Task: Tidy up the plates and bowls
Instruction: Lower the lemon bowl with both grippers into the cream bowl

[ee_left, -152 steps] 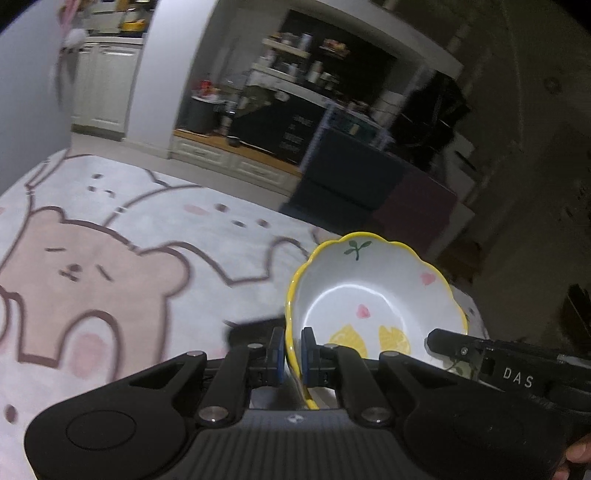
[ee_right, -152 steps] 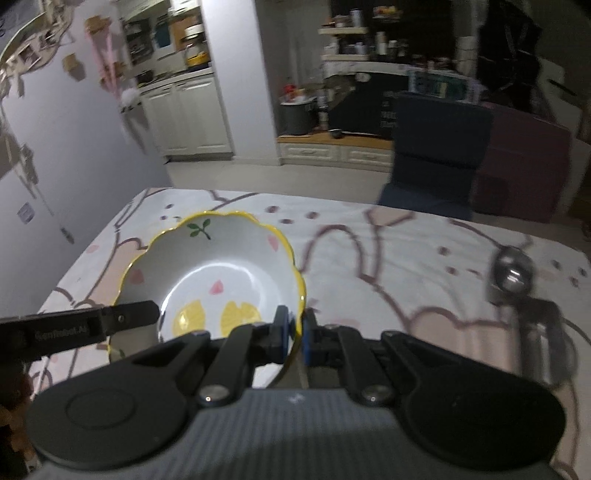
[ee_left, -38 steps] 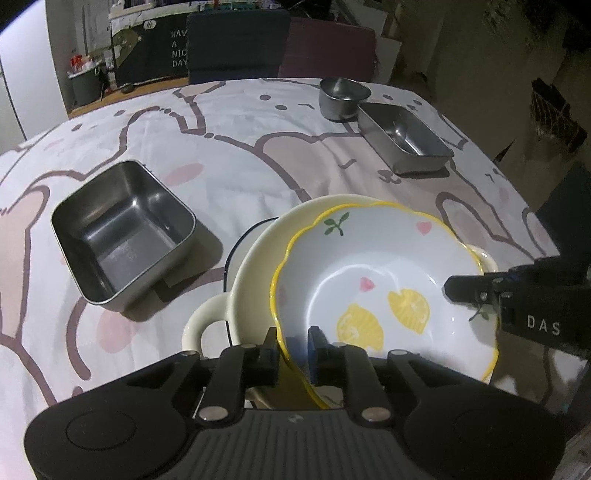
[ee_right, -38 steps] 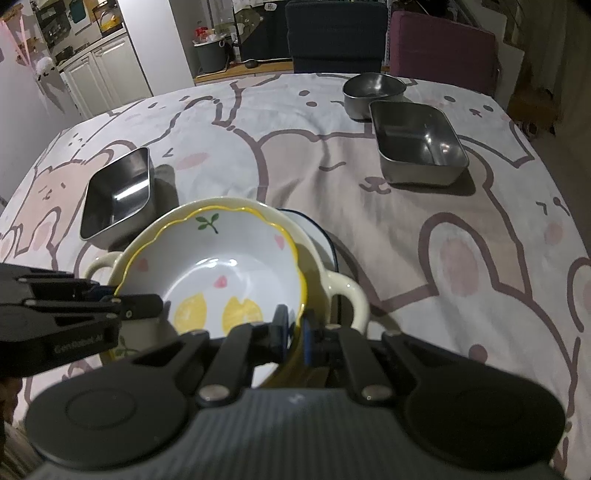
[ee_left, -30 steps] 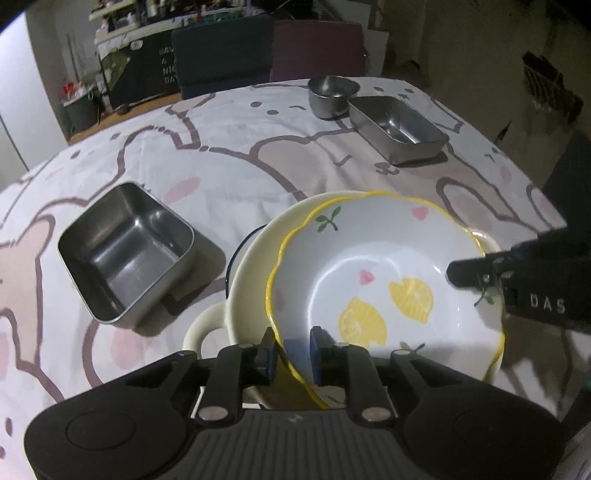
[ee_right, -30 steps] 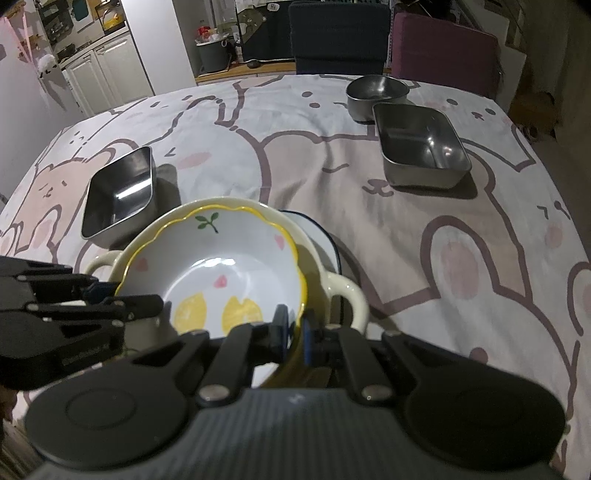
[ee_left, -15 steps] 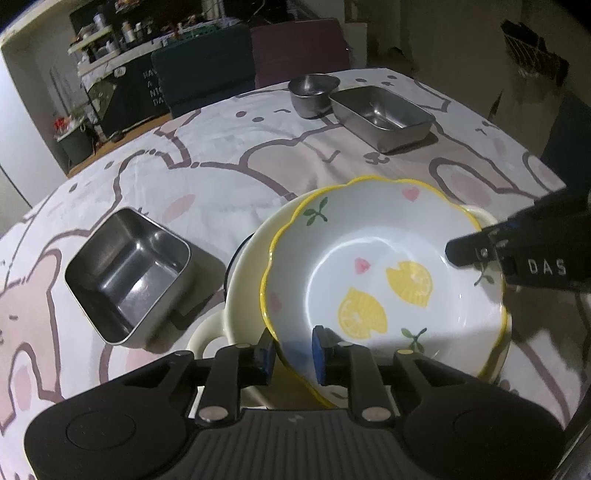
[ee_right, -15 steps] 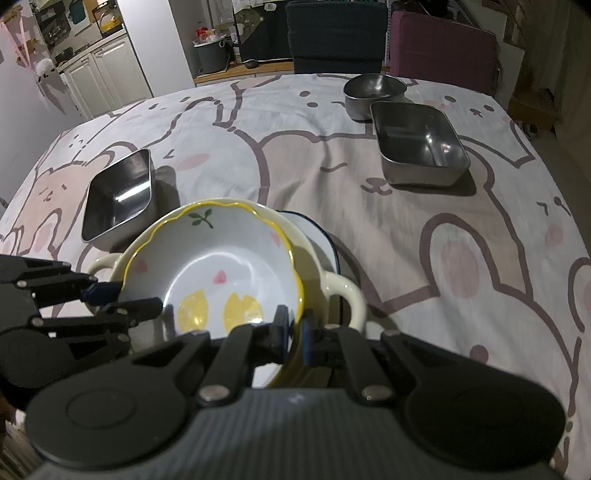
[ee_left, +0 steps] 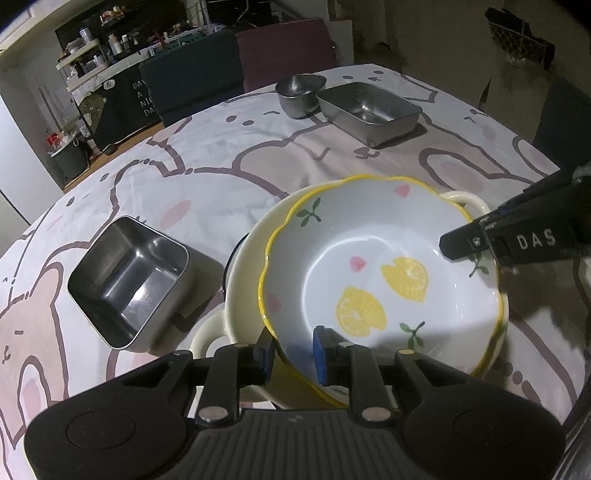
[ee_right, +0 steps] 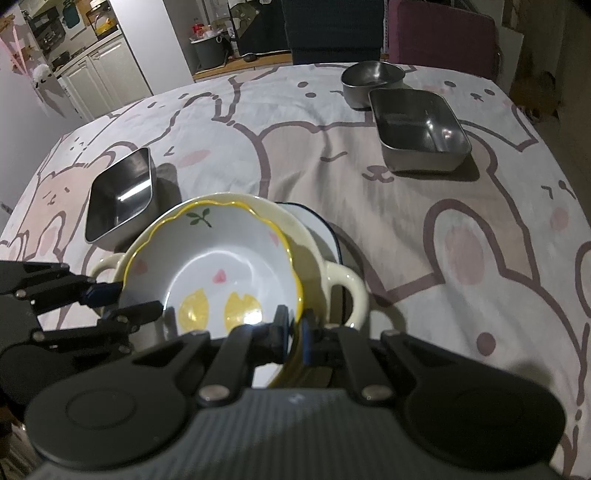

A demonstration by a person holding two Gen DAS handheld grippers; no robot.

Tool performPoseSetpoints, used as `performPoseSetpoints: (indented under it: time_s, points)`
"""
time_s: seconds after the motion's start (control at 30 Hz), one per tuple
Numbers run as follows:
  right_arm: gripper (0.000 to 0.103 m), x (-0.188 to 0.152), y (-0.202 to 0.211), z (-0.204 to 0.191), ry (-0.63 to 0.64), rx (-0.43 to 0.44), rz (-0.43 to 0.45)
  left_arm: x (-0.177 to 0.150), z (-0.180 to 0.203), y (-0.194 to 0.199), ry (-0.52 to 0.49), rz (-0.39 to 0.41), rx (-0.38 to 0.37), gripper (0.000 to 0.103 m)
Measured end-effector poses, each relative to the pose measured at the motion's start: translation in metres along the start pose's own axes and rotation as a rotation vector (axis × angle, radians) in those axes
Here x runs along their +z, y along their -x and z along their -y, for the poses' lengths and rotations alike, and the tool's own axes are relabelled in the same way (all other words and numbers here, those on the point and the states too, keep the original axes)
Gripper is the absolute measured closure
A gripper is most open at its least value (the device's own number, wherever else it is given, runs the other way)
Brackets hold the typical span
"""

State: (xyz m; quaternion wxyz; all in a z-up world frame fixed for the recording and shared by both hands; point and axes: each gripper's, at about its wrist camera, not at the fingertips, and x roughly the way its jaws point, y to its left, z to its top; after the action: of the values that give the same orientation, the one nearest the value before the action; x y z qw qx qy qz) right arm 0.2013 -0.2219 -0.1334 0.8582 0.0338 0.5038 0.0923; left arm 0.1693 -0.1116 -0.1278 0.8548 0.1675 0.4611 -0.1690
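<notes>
A bear-print tablecloth (ee_left: pixel 229 155) spread beneath and beyond the jaws. Far ahead of them stood 2 chairs, 1 dark blue (ee_right: pixel 332 33) and 1 maroon (ee_right: pixel 439 37). White cabinets (ee_right: pixel 99 77) stood ahead, off to their left.

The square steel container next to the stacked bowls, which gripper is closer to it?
Left. The left gripper sits at the lemon bowl's rim on the side facing the square steel container; the right gripper clamps the opposite rim, with the bowl between.
</notes>
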Motion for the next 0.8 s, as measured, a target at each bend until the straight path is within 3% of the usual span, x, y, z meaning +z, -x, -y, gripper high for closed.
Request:
performPoseSetpoints:
  time_s: [0.3, 0.8]
  points:
    - [0.094, 0.000, -0.001, 0.016, -0.142, 0.063, -0.027, -0.002, 0.000, 0.002, -0.022, -0.002, -0.019, 0.080]
    - [0.095, 0.001, 0.016, 0.021, -0.163, 0.094, 0.025, -0.002, 0.000, 0.002, -0.021, -0.002, -0.020, 0.080]
